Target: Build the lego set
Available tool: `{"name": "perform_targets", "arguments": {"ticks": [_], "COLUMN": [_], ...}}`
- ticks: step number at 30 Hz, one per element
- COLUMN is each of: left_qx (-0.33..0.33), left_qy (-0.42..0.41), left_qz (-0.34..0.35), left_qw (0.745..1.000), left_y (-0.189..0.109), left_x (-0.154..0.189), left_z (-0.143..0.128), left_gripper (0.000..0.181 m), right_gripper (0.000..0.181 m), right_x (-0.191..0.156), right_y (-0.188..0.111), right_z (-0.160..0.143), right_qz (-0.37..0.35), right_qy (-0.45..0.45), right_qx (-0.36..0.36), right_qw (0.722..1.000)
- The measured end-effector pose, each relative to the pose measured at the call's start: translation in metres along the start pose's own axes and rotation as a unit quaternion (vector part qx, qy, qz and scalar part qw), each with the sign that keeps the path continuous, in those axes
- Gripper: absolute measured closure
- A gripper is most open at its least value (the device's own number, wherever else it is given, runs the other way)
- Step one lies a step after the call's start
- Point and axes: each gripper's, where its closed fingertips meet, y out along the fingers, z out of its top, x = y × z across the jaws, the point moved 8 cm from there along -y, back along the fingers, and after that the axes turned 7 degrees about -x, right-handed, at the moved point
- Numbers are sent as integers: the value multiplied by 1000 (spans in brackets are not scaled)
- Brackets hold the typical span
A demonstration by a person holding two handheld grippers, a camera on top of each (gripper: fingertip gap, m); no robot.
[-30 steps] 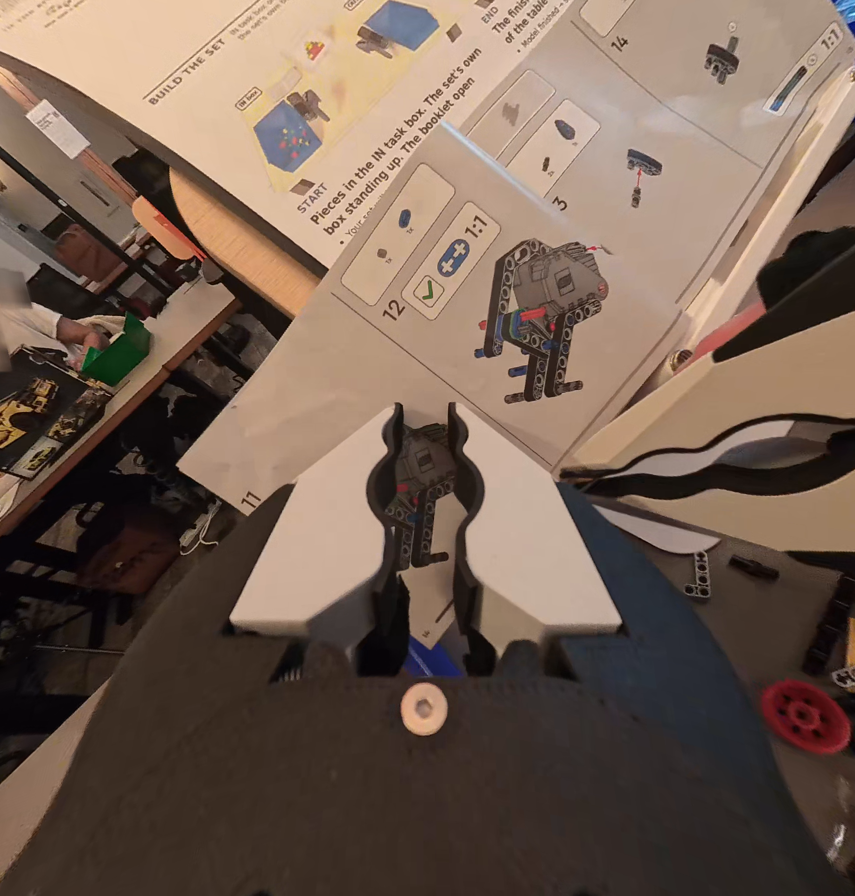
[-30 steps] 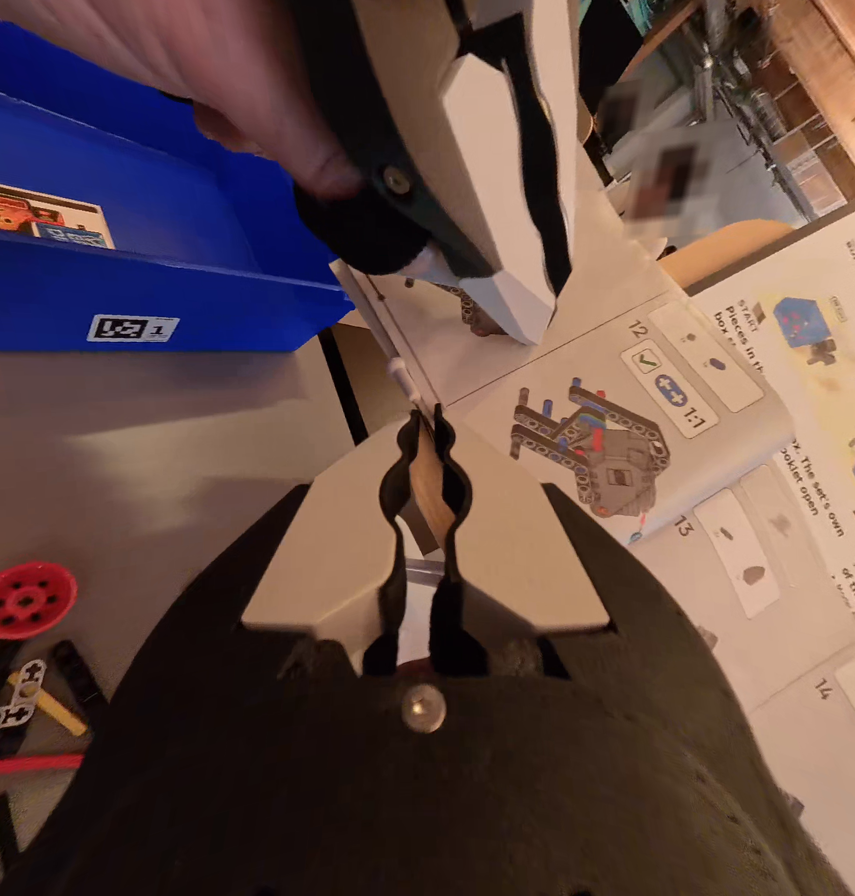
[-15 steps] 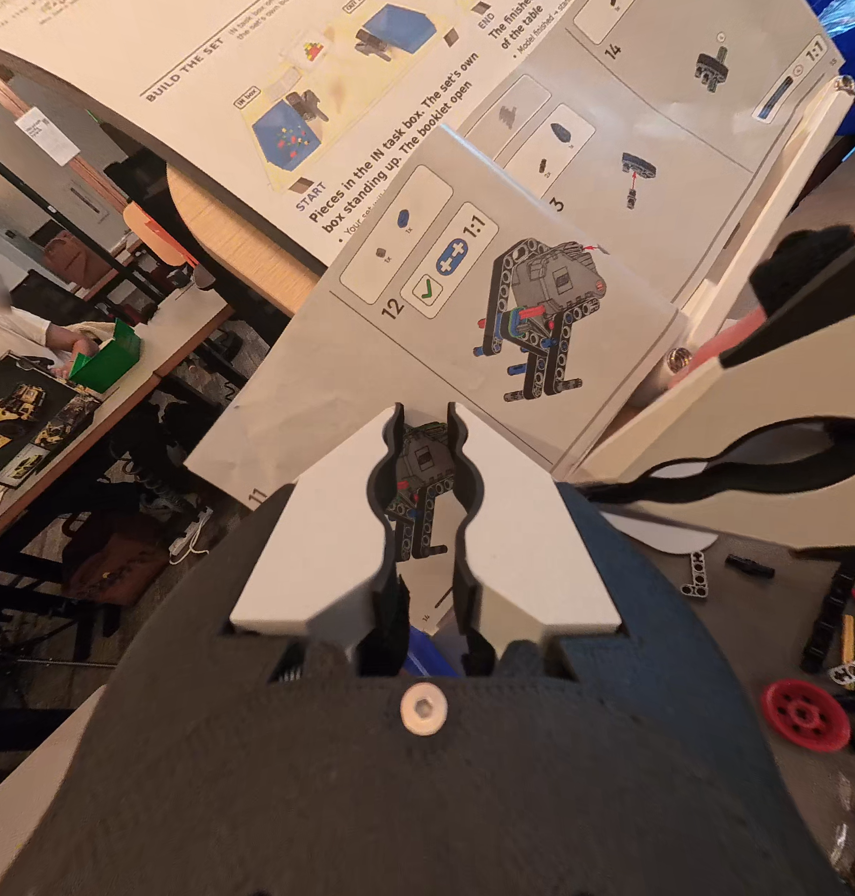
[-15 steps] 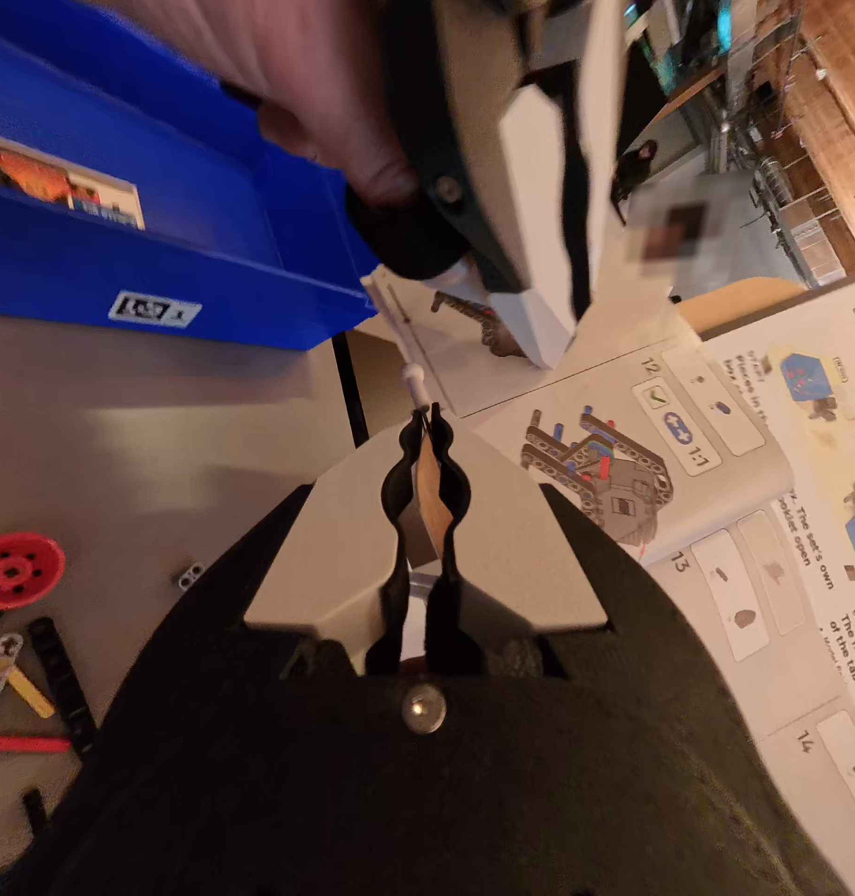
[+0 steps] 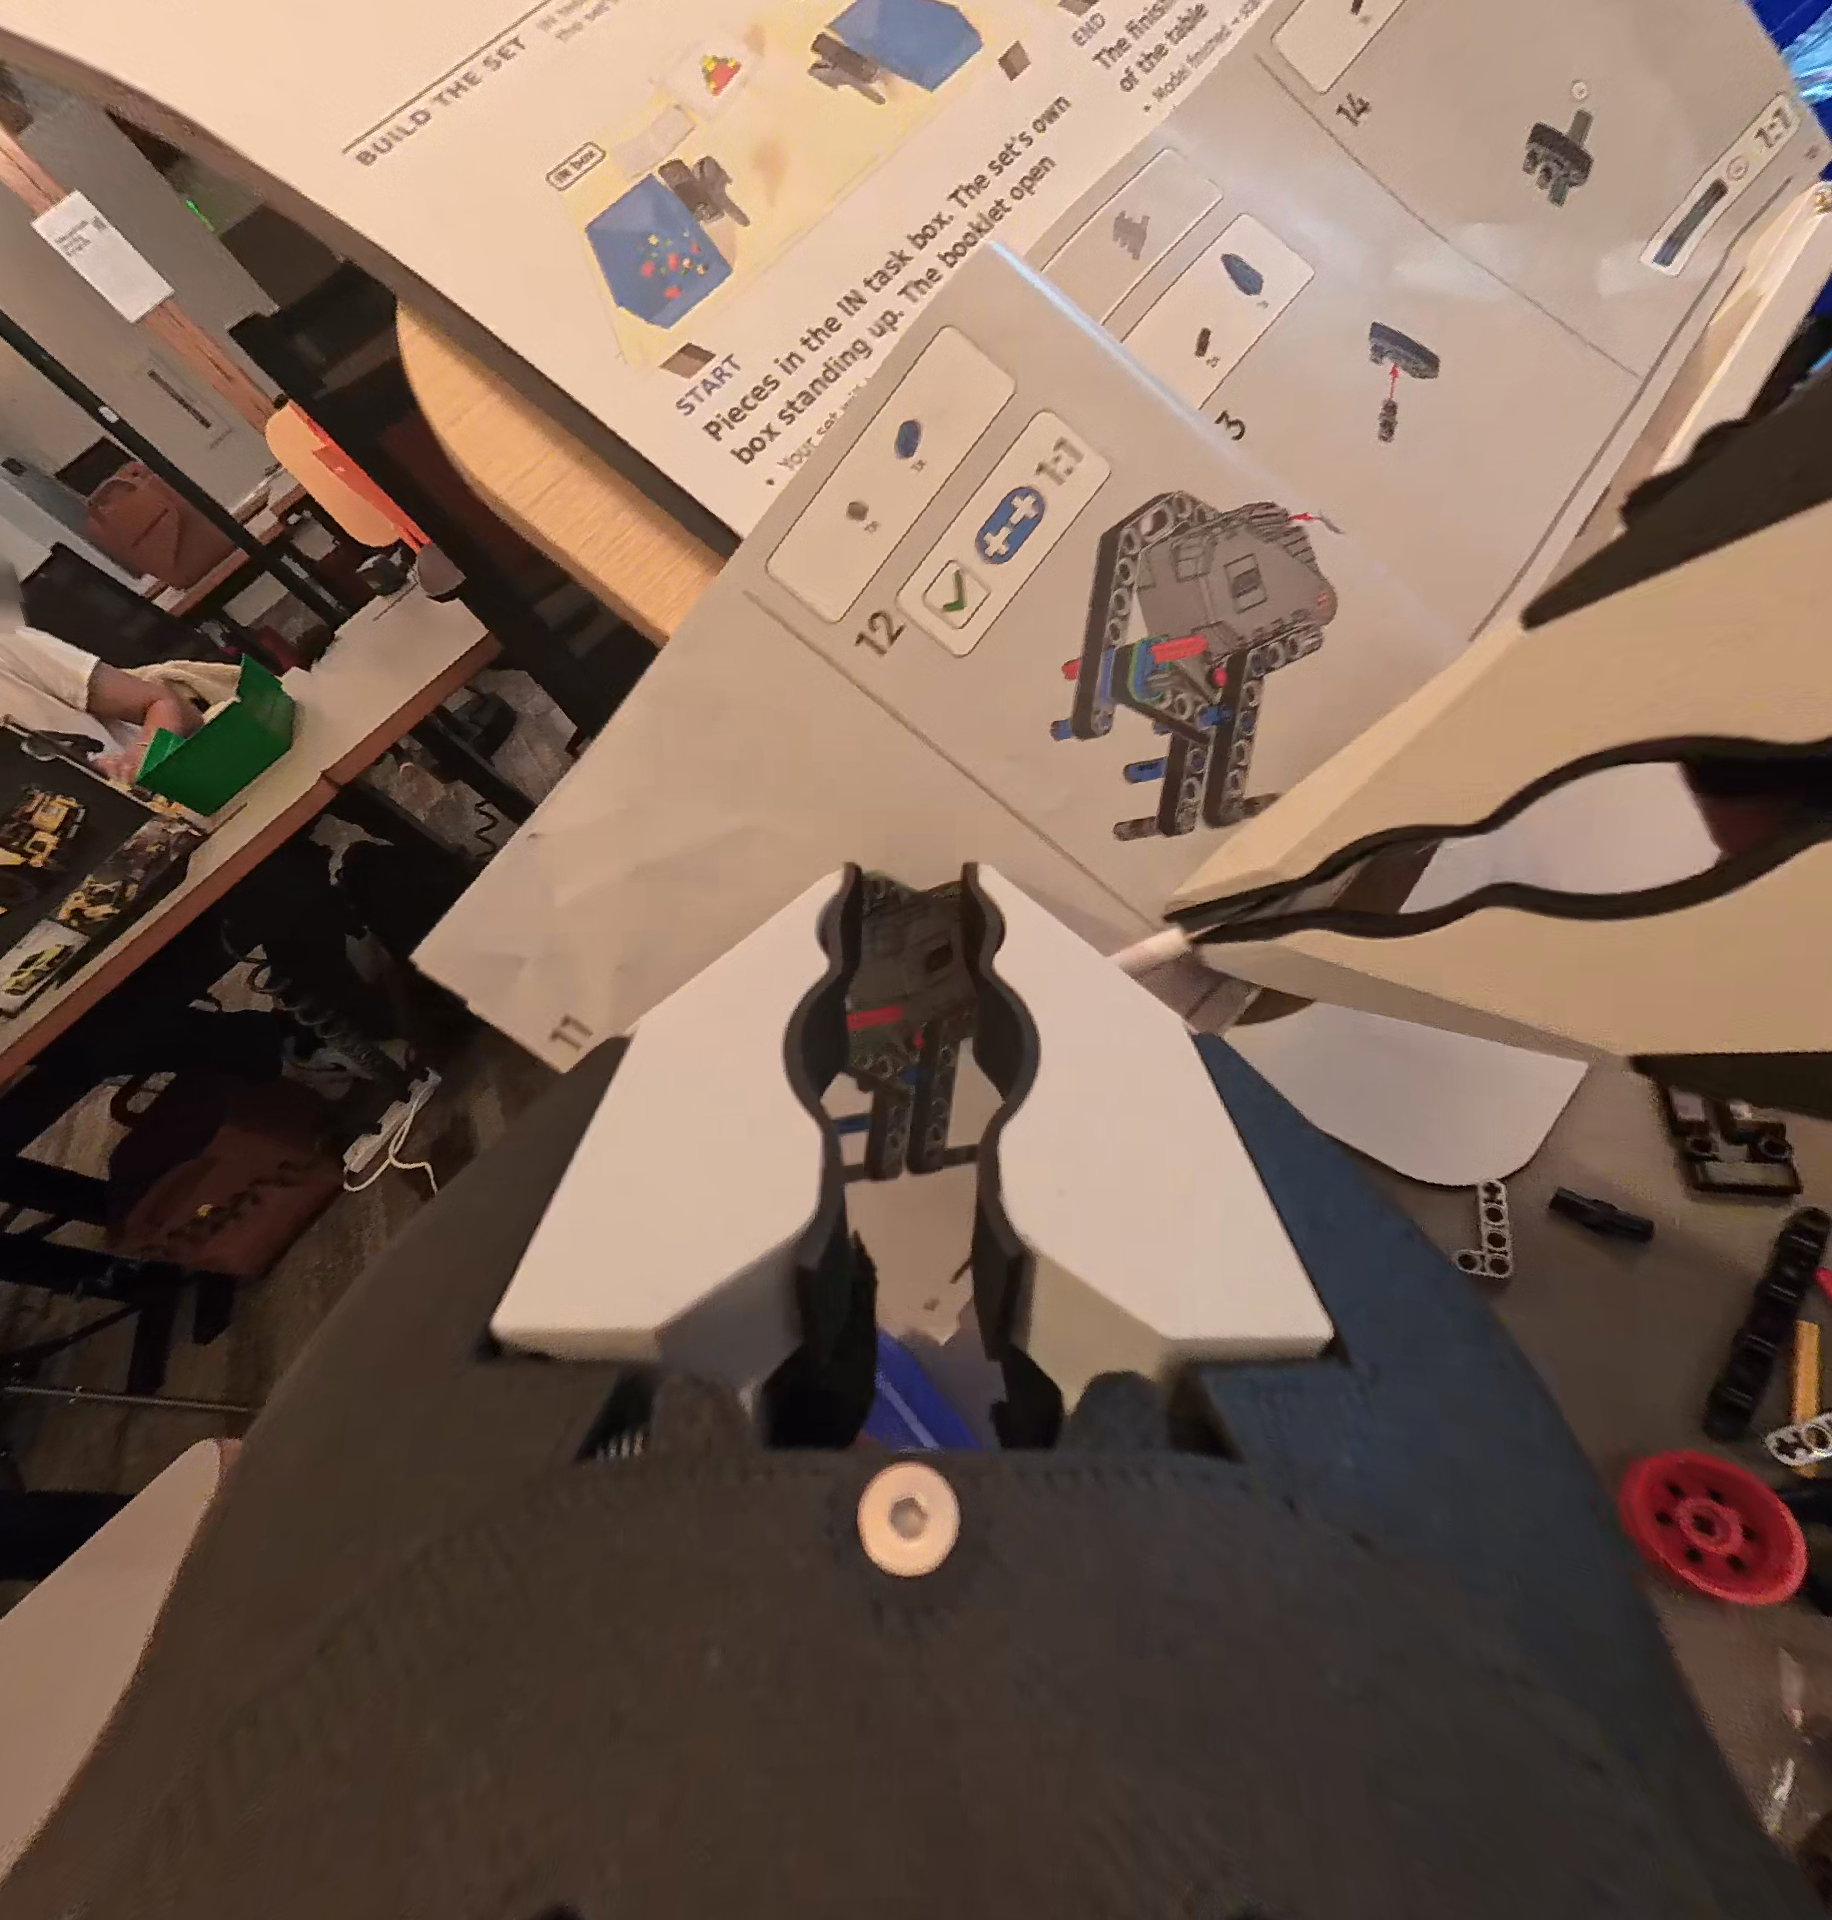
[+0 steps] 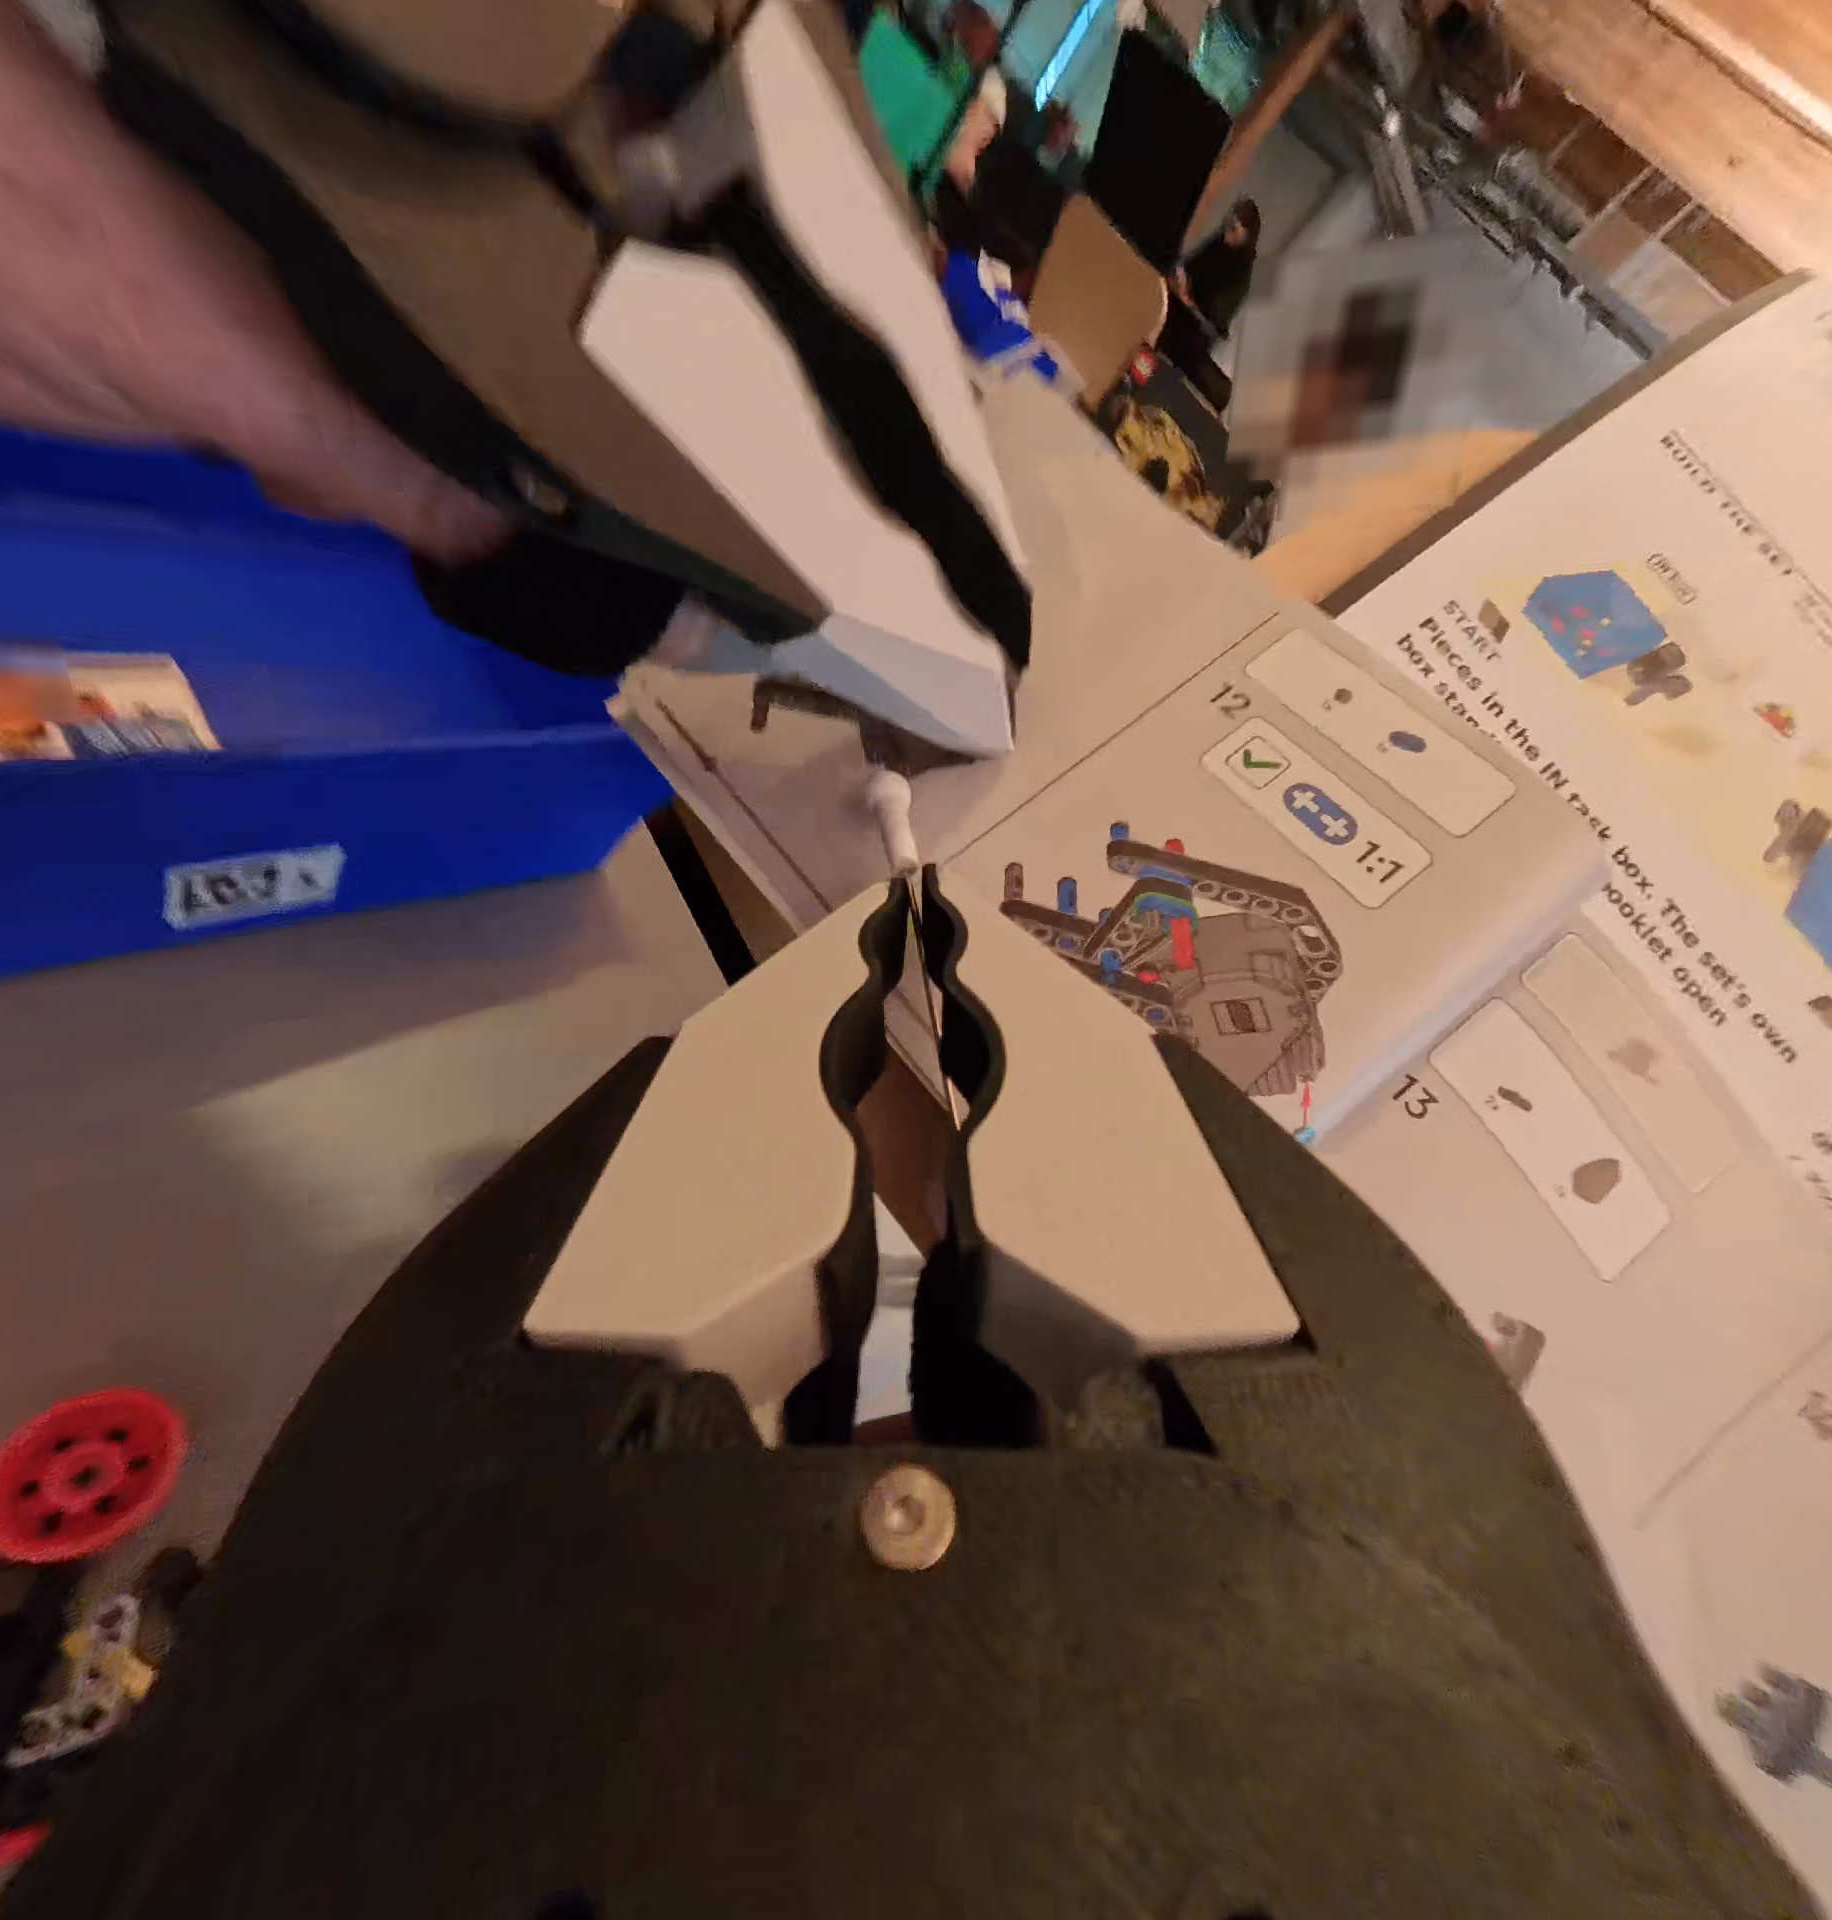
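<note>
1. Closing in over the last second: right gripper (image 6: pixel 917 883) now sits lower and nearer the left gripper (image 5: pixel 909 883), both crowded over the open grey instruction booklet (image 5: pixel 787 779) propped at the back of the desk (image 6: pixel 320 1039).
2. Pinched almost fully together, the right jaws clamp a thin white-tipped rod (image 6: pixel 891 810) along the booklet's edge, with only the white tip poking out beyond them where more of it showed a second ago.
3. Held at a narrow gap, the left jaws frame a printed drawing on the lifted page. Nothing evidently squeezed between them, though contact with the paper cannot be ruled out.
4. Judged from this: page handling rather than building, with the model not yet begun on the desk.
5. Seen only from the left wrist: loose black beams (image 5: pixel 1764 1320) and a red plastic wheel (image 5: pixel 1712 1527) lying untouched on the desk to the right, a large white printed sheet (image 5: pixel 476 156) standing behind the booklet, and a person's arm (image 5: pixel 60 675) by a green box (image 5: pixel 226 738) at another table.
6. Seen only from the right wrist: a blue plastic bin (image 6: pixel 268 790) just beside the booklet, and a bare hand (image 6: pixel 112 343) gripping the left gripper's body, blurred in motion.
</note>
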Motion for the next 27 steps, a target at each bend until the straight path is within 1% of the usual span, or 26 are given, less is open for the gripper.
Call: {"name": "perform_targets", "arguments": {"ticks": [1, 2, 3, 6, 8, 9, 12, 16, 18, 20, 22, 25, 27], "left_qx": [0, 5, 14, 25, 33, 39, 58, 57, 51, 57, 58, 53, 45], "left_qy": [-2, -5, -13, 2, 18, 23, 25, 52, 59, 54, 44, 22, 17], "left_qz": [4, 4, 4, 32, 41, 41, 11, -34, -55, -91, -115, -158, -151], "left_qw": [1000, 1000, 1000, 999, 998, 998, 998, 996, 995, 993, 991, 986, 987], "left_y": [-2, -4, -9, -26, -41, -49, -73, -95, -102, -106, -107, -101, -93], "left_x": [-1, -2, -3, -1, 6, 10, 32, 76, 102, 132, 161, 205, 226], "left_z": [-1, -1, 0, 3, 7, 10, 16, 17, 14, 12, 10, 3, -5], "left_gripper": [164, 164, 164, 163, 161, 160, 157, 153, 153, 153, 153, 154, 155], "right_gripper": [180, 174, 168, 163, 158, 158, 158, 159, 159, 160, 160, 162, 164], "right_x": [-2, -3, -3, 3, 6, 7, 3, -12, -22, -35, -45, -67, -79], "right_y": [0, -3, -9, -33, -56, -69, -111, -169, -193, -212, -224, -232, -234], "right_z": [-1, -2, -2, -1, 0, 1, -3, -23, -36, -50, -65, -90, -103], "right_qz": [-3, 1, 5, 5, 19, 28, 66, 100, 117, 144, 150, 166, 162], "right_qy": [-10, -9, -5, -10, -16, -20, -22, -29, -8, 29, 61, 107, 123], "right_qx": [-9, -7, -4, -8, -18, -18, -32, -44, -41, -32, -19, 7, 28], "right_qw": [1000, 1000, 1000, 1000, 1000, 999, 997, 994, 992, 989, 987, 980, 979]}}
